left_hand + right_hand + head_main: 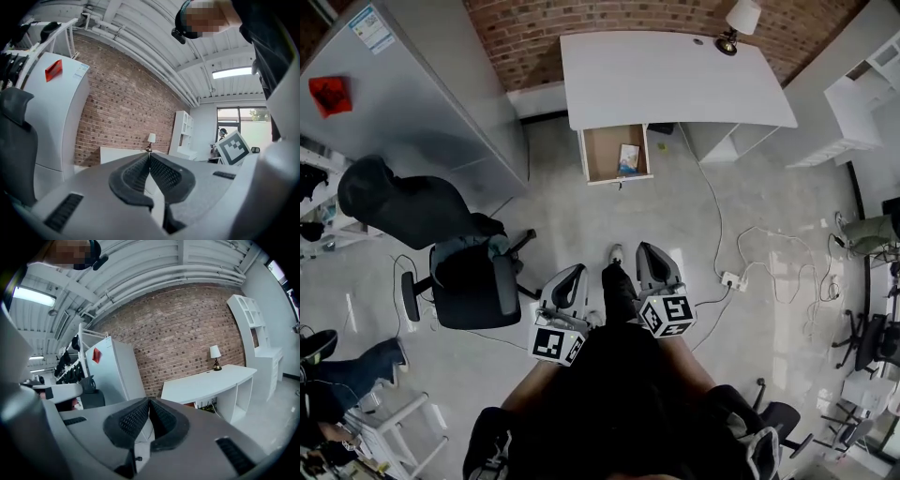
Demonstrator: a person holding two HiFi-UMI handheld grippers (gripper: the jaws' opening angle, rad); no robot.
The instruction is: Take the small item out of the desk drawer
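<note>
Lying far from right claw (pixel 649 250) — item (pixel 628 157)

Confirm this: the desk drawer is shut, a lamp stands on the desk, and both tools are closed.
Wrong on the drawer: the head view shows it pulled open, a small item inside. The lamp stands on the desk, and the left tool and right tool are closed.

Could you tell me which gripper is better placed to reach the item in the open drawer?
Right, marginally: left gripper and right gripper are both shut and far off, but the right lines up nearer the item in the drawer's right half.
</note>
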